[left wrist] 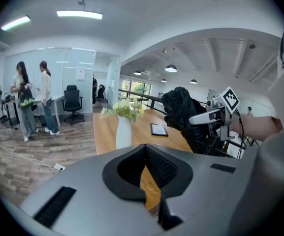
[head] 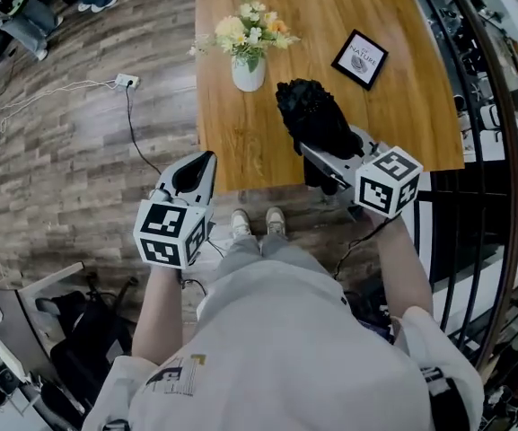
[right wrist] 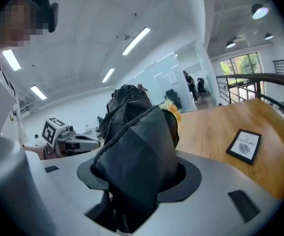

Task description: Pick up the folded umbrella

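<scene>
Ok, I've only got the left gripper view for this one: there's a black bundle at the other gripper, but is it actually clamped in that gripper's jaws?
Observer: Yes. The right gripper view shows the folded black fabric umbrella standing between the jaws of the right gripper, both pressing on it.
Reviewer: And the dark flat thing on the table beside the vase?
Observer: The head view shows it is a black-framed card printed NATURE, lying flat on the brown wooden table, apart from the white vase.
</scene>
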